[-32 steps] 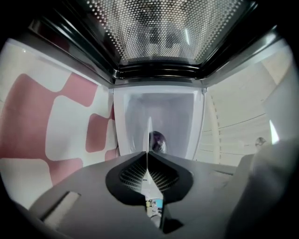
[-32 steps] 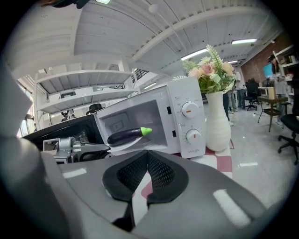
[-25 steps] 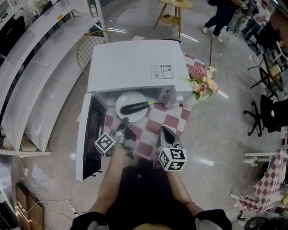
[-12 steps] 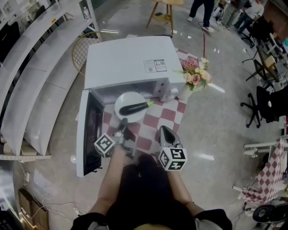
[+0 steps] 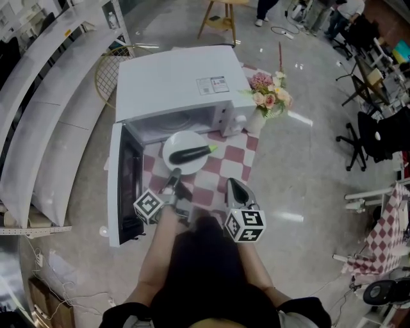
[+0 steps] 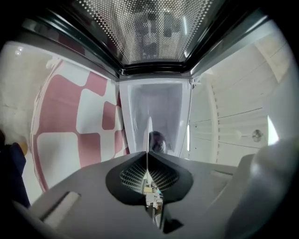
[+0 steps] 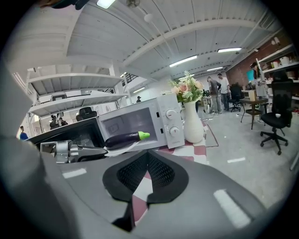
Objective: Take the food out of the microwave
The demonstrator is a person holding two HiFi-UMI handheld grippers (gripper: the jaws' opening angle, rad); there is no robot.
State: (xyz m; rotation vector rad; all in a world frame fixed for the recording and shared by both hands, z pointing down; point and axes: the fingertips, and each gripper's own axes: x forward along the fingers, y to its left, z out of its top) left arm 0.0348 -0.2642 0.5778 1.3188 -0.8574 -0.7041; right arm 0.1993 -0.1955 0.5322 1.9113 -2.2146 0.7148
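A white plate [image 5: 180, 143] carries a dark purple eggplant [image 5: 192, 153] with a green stem. It hangs just in front of the open white microwave [image 5: 173, 80], over the red-and-white checked cloth [image 5: 223, 168]. My left gripper [image 5: 175, 172] is shut on the plate's near rim. In the left gripper view the rim [image 6: 148, 133] runs as a thin white edge into the shut left gripper [image 6: 148, 151], with the eggplant [image 6: 157, 140] beyond. My right gripper [image 5: 230, 184] is shut and empty, to the right of the plate. The right gripper view shows the eggplant [image 7: 124, 139] ahead of the right gripper [image 7: 148, 153].
The microwave door [image 5: 125, 182] stands swung open at the left, close to my left gripper. A white vase of flowers [image 5: 268, 96] stands at the microwave's right corner. White shelves [image 5: 38, 115] run along the left; a wooden stool [image 5: 218, 19] and office chairs [image 5: 375, 138] stand farther off.
The plate with the eggplant has come out from under the microwave's front edge towards me, held by the left gripper. Both grippers have drawn back with it.
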